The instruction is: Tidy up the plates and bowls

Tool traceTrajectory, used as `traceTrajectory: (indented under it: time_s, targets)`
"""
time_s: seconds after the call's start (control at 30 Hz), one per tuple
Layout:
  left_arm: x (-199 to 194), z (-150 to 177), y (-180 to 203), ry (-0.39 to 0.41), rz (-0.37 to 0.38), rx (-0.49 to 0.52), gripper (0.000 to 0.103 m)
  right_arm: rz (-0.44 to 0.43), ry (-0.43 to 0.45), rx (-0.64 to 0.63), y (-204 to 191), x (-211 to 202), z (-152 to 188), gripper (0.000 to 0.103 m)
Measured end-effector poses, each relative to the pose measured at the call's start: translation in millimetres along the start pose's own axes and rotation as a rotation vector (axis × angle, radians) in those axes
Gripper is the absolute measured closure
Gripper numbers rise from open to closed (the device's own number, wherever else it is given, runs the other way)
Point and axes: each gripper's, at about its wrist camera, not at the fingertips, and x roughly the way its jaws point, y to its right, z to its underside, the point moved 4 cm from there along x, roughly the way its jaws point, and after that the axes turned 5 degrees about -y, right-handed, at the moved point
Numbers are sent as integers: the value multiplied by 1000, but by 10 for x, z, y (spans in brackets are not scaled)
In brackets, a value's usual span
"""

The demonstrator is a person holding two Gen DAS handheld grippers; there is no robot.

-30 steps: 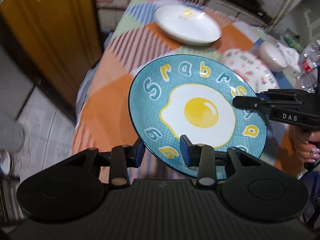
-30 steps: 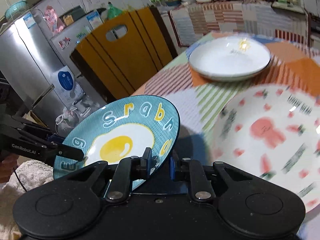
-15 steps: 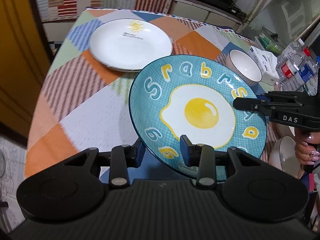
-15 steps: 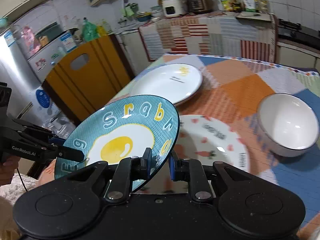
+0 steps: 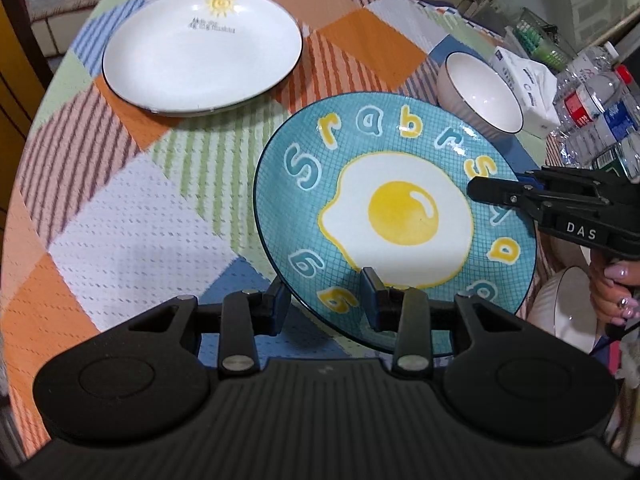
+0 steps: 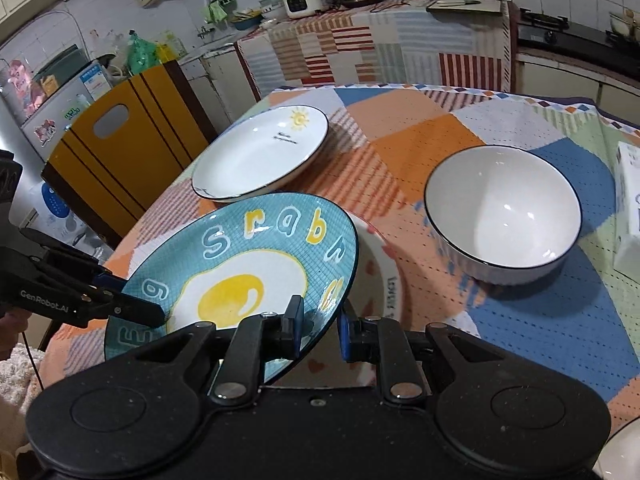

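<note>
A teal plate with a fried-egg picture is held tilted above the table by both grippers. My left gripper is shut on its near rim; my right gripper is shut on its opposite rim and shows in the left wrist view. The teal plate hangs over a white plate with a red pattern, mostly hidden. A white plate with a sun lies at the far side. A white bowl stands to the right.
The table wears a patchwork cloth. A tissue pack and water bottles stand at its right edge. Another white bowl sits near the right hand. A yellow chair stands beyond the left table edge.
Both grippers have carried the teal plate further over the table, towards the patterned plate and bowl. The view has swung from the floor and chair onto the tabletop.
</note>
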Motion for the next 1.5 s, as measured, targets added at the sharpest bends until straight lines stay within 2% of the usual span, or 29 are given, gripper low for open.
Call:
traceTrajectory:
  time_s: [0.3,0.43,0.6,0.7,0.83,0.93,1.0,1.13,1.2,1.43,1.5]
  targets:
    - [99,-45,30,-51,-8,-6,67,47,-24,-7,-2,55,20,81]
    - [130,-69,28,-63,-9,-3,67,109,-86,42,-36,75,-3,81]
    - [159,-119,35,-79,-24,13,67,143,-125,97,-26,113,-22,80]
    - [196,-135,42,-91,-36,12,68,207,-174,99,-78,159,-33,74]
    - [232,-155,51,-92,-45,16,68,328,-224,33,-250,199,-92,69]
    - [268,-138,83,-95,-61,42,68,445,-257,-68,-346,268,-89,68]
    - [273,-136,99,-86,-67,44,68,489,-280,-105,-358,335,-60,69]
    - [245,-141,50,-82,-42,29,68,551,-258,-160,-395,341,-10,71]
    - [148,-154,-9,-56,-52,35,68,552,-234,-150,-412,291,-18,71]
    - [-307,-249,-392,-3,-71,14,68,453,-72,-140,-630,-140,-381,71]
    - [-429,-309,-480,12,-96,32,67,401,-36,-147,-716,-252,-512,66]
